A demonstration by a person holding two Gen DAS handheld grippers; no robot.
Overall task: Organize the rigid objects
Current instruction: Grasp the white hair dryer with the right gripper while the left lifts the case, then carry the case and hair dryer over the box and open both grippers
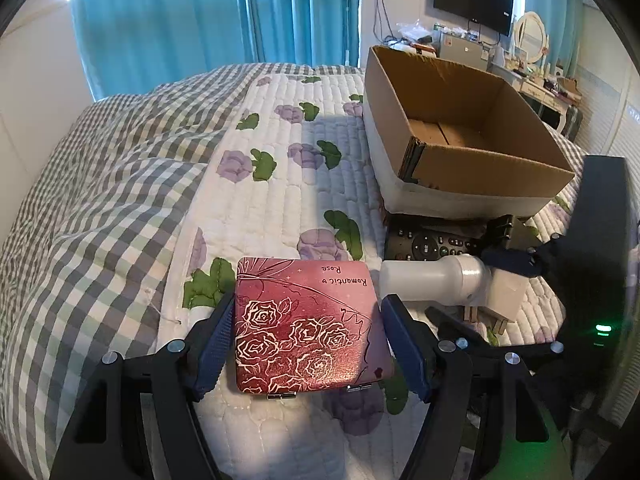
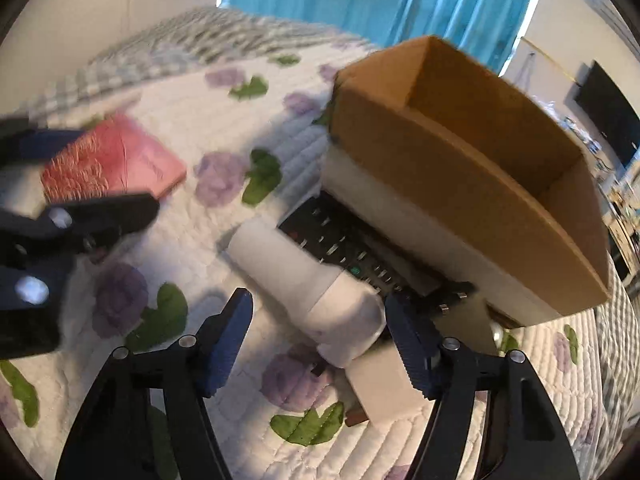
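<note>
I've got the left gripper fingers clamped on the red rose-printed tin above the quilted bed, while my right gripper fingers straddle the white plastic bottle, not pinching, beside the open brown cardboard box where both belong

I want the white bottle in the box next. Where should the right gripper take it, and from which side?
Probably across the wide cap end, from above. The bottle lies on its side beside the remote; the right gripper already straddles that end, jaws open.
</note>
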